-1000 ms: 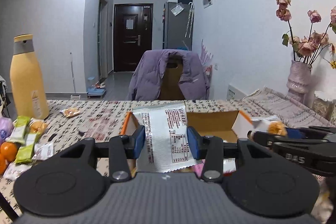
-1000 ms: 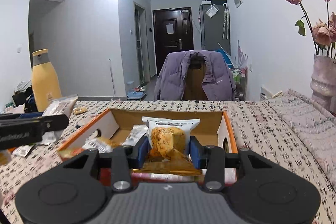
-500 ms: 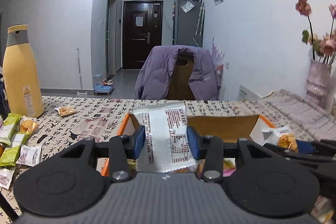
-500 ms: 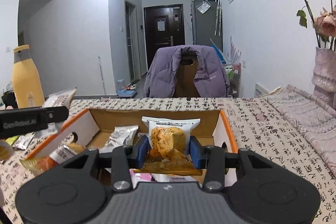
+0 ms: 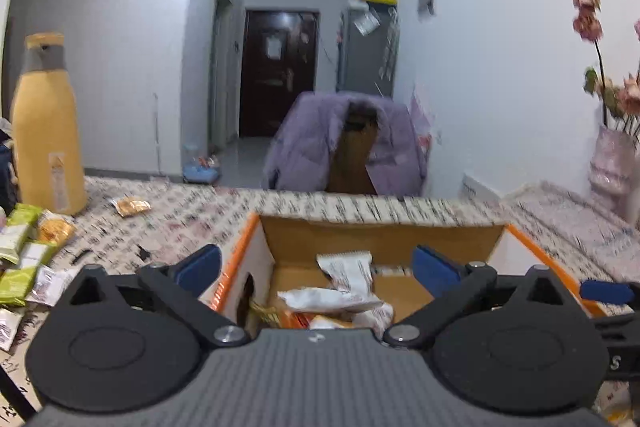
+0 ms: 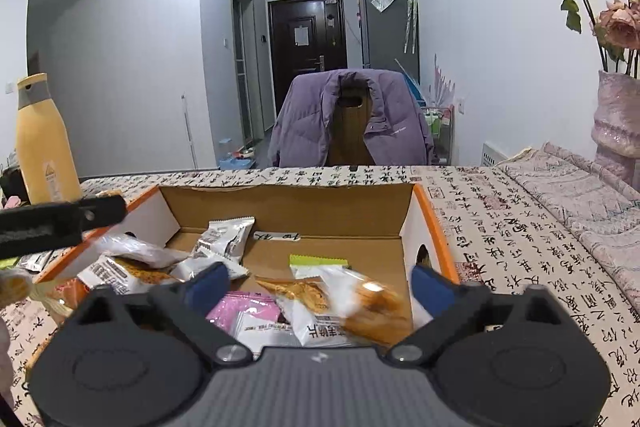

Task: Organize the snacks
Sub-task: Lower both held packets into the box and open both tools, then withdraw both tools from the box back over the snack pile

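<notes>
An open cardboard box with an orange rim [image 5: 240,247] [image 6: 434,227] sits on the patterned tablecloth and holds several snack packets. My left gripper [image 5: 316,265] hangs over the box's near left part. Its jaws are opening, with nothing pressed between them. A white packet [image 5: 332,297] lies in the box just below it. My right gripper [image 6: 319,286] is over the box's near right part, jaws opening too. A cookie packet [image 6: 360,301], blurred, lies below and between its blue pads [image 6: 430,287], free of them.
A tall yellow bottle [image 5: 46,131] [image 6: 44,147] stands at the table's left. Loose green and white snack packets [image 5: 24,251] lie near it, and a small orange packet [image 5: 130,205]. At the right stands a vase of dried flowers [image 6: 616,115]. A chair with a purple jacket [image 6: 352,119] is behind the table.
Both grippers went from shut to wide apart. The left let go of the white packet and the right let go of the cookie packet; both packets dropped into the box. Both hands sank slightly.
</notes>
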The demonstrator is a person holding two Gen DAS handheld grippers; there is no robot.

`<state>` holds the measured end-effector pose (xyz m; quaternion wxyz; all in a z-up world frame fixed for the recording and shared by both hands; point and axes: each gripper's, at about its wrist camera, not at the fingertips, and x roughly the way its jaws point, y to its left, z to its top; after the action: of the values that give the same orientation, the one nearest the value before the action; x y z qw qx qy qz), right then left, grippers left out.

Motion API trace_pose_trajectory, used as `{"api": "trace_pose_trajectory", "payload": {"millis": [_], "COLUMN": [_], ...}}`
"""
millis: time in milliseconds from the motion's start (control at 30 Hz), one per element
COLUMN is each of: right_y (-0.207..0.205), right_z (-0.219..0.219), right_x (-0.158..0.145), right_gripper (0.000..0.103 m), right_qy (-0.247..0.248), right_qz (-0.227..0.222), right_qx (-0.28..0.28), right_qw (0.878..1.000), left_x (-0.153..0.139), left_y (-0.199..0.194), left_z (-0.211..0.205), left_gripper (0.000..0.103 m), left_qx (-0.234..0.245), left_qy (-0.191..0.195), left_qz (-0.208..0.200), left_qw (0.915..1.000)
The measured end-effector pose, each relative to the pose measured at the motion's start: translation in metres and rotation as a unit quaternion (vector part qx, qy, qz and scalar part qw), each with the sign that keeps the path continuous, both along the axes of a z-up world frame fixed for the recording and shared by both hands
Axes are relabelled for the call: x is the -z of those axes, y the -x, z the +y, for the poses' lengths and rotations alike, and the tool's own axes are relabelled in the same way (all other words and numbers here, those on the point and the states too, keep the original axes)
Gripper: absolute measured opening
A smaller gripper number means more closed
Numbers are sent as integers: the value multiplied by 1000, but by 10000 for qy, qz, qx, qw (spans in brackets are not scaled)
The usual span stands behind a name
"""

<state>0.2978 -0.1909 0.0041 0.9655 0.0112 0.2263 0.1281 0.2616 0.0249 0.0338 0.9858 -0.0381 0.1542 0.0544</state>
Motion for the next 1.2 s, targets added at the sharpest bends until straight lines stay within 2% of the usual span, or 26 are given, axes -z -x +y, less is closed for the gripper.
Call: {"api": "trace_pose_trajectory", "payload": {"millis": [367, 600, 833, 1200], "right_y": [-1, 6, 21, 64], "right_z": [1, 5, 8, 0], "right_x": [-1, -16, -33, -35], "right_gripper": [103, 103, 103, 103], "right_qy": [75, 203, 274, 227], "right_qz": [0, -220, -295, -215], "right_qx": [85, 90, 63, -68], "right_qw": [9999, 9995, 9992, 9995], "left_x": [-3, -23, -41, -33], "left_y": [2, 7, 27, 69], "left_z": [-7, -12, -10, 2], "left_gripper": [103, 103, 103, 103], "left_qx": [44, 52, -11, -46], "left_qy": [-32, 54, -23, -132], "left_qz": [-25, -185, -360, -222], "left_qw": [10000, 9998, 9994, 9997]}}
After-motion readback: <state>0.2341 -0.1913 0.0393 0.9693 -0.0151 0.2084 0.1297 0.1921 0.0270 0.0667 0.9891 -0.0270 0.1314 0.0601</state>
